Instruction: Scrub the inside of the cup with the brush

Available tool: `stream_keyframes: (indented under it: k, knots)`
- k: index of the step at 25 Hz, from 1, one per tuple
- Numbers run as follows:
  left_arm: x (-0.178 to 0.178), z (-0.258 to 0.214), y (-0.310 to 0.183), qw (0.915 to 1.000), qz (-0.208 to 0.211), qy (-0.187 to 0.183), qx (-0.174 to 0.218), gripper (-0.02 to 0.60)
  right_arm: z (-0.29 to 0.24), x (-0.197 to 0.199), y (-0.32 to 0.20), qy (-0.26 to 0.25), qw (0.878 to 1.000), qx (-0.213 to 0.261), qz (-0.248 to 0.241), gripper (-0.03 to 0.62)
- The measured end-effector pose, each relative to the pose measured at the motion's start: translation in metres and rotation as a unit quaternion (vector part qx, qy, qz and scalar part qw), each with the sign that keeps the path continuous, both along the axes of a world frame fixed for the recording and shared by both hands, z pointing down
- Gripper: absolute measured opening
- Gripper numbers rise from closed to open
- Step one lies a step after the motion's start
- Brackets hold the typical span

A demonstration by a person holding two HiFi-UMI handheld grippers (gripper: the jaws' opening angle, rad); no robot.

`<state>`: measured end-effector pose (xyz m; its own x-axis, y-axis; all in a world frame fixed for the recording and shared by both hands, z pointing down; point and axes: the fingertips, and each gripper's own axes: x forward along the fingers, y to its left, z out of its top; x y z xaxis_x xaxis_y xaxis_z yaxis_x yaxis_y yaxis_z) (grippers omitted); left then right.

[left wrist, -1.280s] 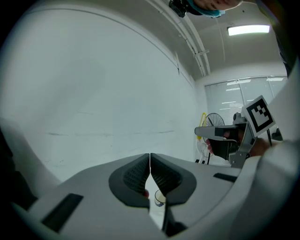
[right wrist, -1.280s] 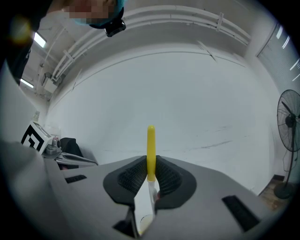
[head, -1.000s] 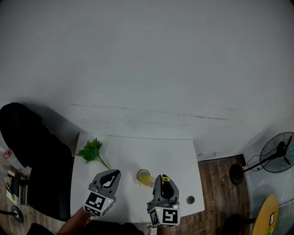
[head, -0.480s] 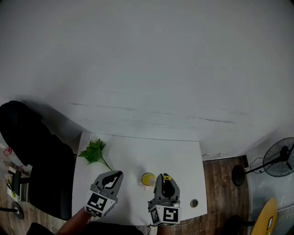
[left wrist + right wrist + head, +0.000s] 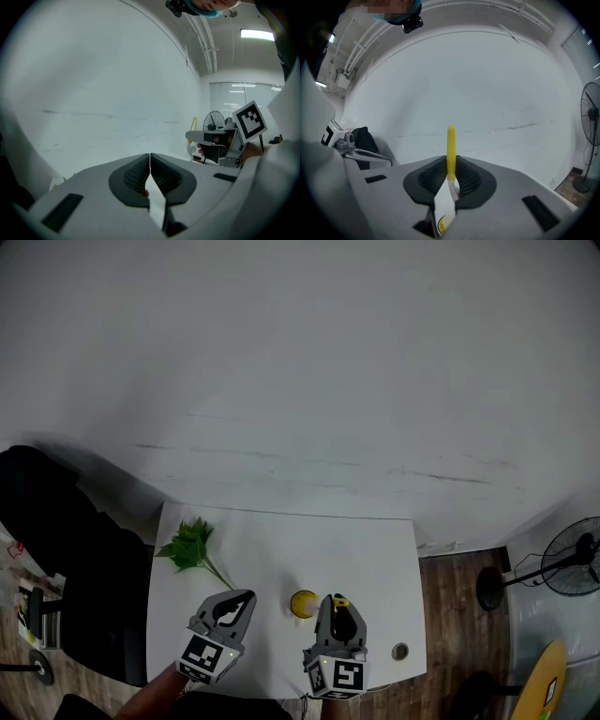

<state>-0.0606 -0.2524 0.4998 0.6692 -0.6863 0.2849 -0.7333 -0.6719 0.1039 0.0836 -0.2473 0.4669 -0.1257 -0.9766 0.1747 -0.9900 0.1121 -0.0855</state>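
Right gripper [image 5: 335,606] nearer cup [image 5: 303,604], table [image 5: 370,549] edge

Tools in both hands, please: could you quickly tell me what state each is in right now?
Left tool: closed, nothing between the jaws.
Right tool: closed on the yellow brush.

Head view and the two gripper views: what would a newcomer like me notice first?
At the near edge of the white table, the right gripper is clamped on a yellow brush that sticks up between its jaws, while the left gripper is shut on nothing. A yellow cup sits on the table between them, and a green leafy sprig lies toward the table's left.
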Motion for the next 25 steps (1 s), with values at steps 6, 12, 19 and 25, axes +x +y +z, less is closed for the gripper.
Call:
stream_keyframes:
  k: [6, 12, 19, 25]
  knots:
    - [0.007, 0.017, 0.0, 0.9998, 0.009, -0.001, -0.015, 0.025, 0.022, 0.001, 0.001, -0.01, 1.0, -0.02, 0.003, 0.069]
    - [0.017, 0.03, -0.003, 0.9994, 0.022, -0.007, -0.025, 0.025, 0.042, 0.005, 0.003, -0.01, 0.999, -0.033, 0.005, 0.069]
    - [0.032, 0.047, -0.006, 0.9992, 0.031, 0.008, -0.022, 0.025, 0.05, 0.009, -0.001, -0.015, 0.999, -0.032, -0.001, 0.069]
    - [0.045, 0.068, 0.0, 0.9981, 0.047, 0.003, -0.039, 0.025, 0.052, 0.013, 0.002, -0.021, 0.999, -0.036, -0.005, 0.07]
